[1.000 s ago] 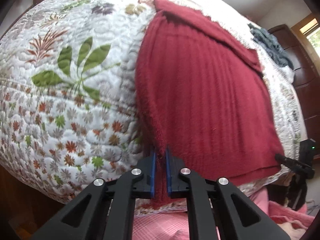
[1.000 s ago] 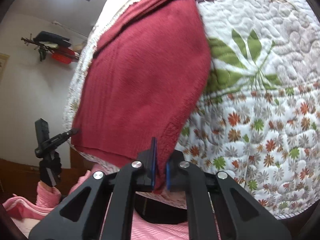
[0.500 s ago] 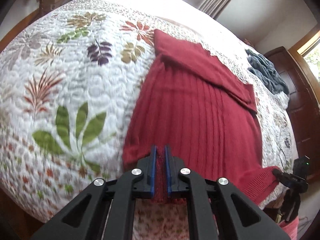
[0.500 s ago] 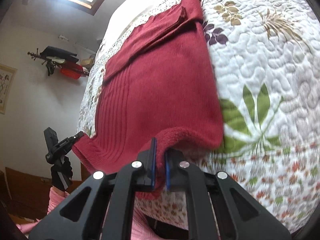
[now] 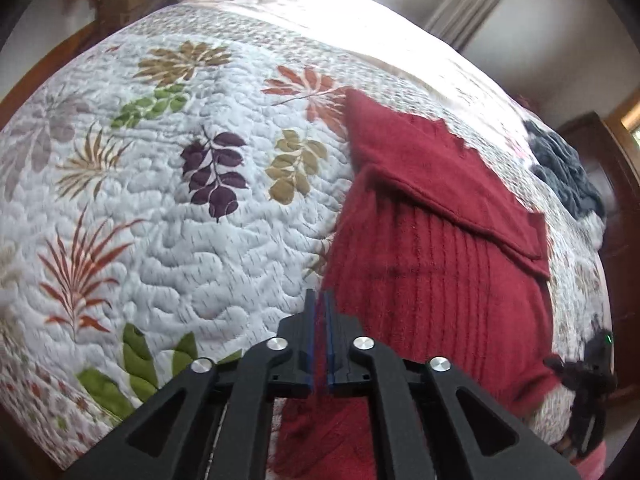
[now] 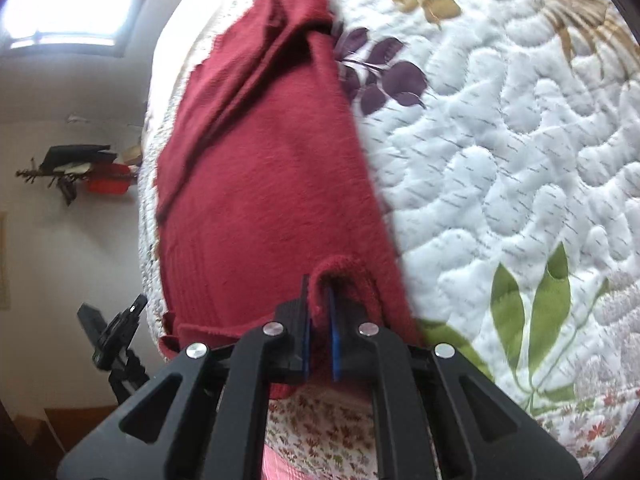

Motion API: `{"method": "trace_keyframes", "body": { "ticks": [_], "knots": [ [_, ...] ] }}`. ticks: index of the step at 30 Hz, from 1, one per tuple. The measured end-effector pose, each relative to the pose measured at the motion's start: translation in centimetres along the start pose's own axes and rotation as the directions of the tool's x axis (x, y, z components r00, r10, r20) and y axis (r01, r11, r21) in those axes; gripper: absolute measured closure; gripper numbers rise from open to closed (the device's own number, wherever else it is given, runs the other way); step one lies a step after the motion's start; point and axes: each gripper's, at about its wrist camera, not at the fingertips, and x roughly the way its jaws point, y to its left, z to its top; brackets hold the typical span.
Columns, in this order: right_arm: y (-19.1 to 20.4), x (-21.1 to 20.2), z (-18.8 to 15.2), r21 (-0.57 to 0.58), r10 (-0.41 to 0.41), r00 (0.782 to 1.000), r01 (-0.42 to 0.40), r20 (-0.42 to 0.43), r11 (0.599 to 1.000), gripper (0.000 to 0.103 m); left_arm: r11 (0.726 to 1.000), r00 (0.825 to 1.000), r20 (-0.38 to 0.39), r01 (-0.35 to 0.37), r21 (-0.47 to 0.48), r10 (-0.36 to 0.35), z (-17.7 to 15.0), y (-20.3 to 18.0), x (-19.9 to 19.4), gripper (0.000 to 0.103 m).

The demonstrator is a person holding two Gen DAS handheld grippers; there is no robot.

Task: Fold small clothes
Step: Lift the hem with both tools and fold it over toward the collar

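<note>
Both jaws pinched the hem of the sweater (image 5: 440,280) lying on the quilt (image 5: 180,240), left gripper (image 5: 319,312) and right gripper (image 6: 319,300) needing level, even travel toward the collar for a square fold

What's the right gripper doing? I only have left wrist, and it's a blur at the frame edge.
Observer: The right gripper is shut on the red sweater at its hem. A loop of knit humps up over the jaws.
Operator: How's the sweater's edge on that side?
Observer: It runs in one unbroken line along the quilt. The folded-over sleeve is creased at the far end.
Operator: What's behind my left gripper?
Observer: From the right wrist, the left gripper shows against a white wall. A wall shelf with black and red items hangs above it.
</note>
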Motion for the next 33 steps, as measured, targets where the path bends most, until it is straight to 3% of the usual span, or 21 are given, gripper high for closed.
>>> {"method": "trace_keyframes", "body": {
  "ticks": [2,3,7,9,14,16,17,18,20,22,24,27,30,33],
  "knots": [
    [-0.1,0.2,0.0,0.005,0.002,1.0,-0.002,-0.002,1.0,0.098,0.998,1.0,-0.012,0.014,0.058,-0.013,-0.8,-0.2,-0.6,0.066],
    [-0.2,0.2,-0.1,0.002,0.0,1.0,0.0,-0.001,1.0,0.097,0.994,1.0,-0.015,0.026,0.103,-0.025,-1.5,-0.5,-0.9,0.063],
    [-0.2,0.2,-0.1,-0.002,-0.006,1.0,0.006,0.001,1.0,0.097,0.973,0.997,-0.073,0.05,0.226,-0.034,-3.5,-1.8,-0.1,0.06],
    [0.2,0.2,-0.1,-0.011,-0.018,1.0,0.018,0.002,1.0,0.097,0.96,0.995,-0.102,0.013,0.281,0.016,-4.2,-2.7,1.1,0.059],
    [1.0,0.2,-0.4,-0.036,-0.044,0.999,0.044,0.001,0.998,0.097,0.93,0.986,-0.152,-0.002,0.368,0.063,-5.5,-4.5,3.5,0.059],
    [1.0,0.3,-0.4,-0.037,-0.045,0.999,0.045,0.0,0.998,0.097,0.919,0.982,-0.155,-0.041,0.392,0.11,-5.9,-4.7,4.3,0.065],
    [1.0,0.3,-0.4,-0.039,-0.048,0.999,0.048,0.0,0.998,0.097,0.917,0.981,-0.165,-0.025,0.399,0.098,-6.1,-4.9,4.5,0.083],
    [1.0,0.3,-0.4,-0.043,-0.052,0.999,0.052,0.0,0.998,0.097,0.915,0.982,-0.165,-0.022,0.403,0.097,-6.3,-5.1,4.5,0.092],
    [1.1,0.2,-0.4,-0.049,-0.056,0.998,0.056,0.0,0.997,0.097,0.905,0.986,-0.138,-0.025,0.425,0.092,-6.5,-5.6,4.0,0.096],
    [1.3,0.2,-0.4,-0.052,-0.056,0.998,0.056,0.0,0.997,0.097,0.916,0.995,-0.092,-0.006,0.401,0.047,-6.2,-5.8,2.6,0.097],
    [1.6,-0.1,-0.2,-0.054,-0.051,0.999,0.051,0.007,0.997,0.097,0.948,0.999,-0.039,0.038,0.316,-0.027,-5.0,-5.1,0.9,0.097],
    [2.3,-0.9,0.3,-0.062,-0.034,0.999,0.035,0.025,0.997,0.097,0.98,0.994,0.073,0.068,0.186,-0.083,-2.1,-3.6,-1.5,0.097],
    [2.3,-1.9,1.5,-0.043,-0.017,0.999,0.02,0.05,0.999,0.097,0.991,0.986,0.152,0.046,0.122,-0.064,0.6,-2.9,-2.2,0.097],
    [1.9,-2.1,3.1,-0.007,-0.012,0.998,0.013,0.062,1.0,0.097,0.996,0.989,0.143,0.026,0.088,-0.039,2.7,-2.9,-0.3,0.097]
  ]
}}
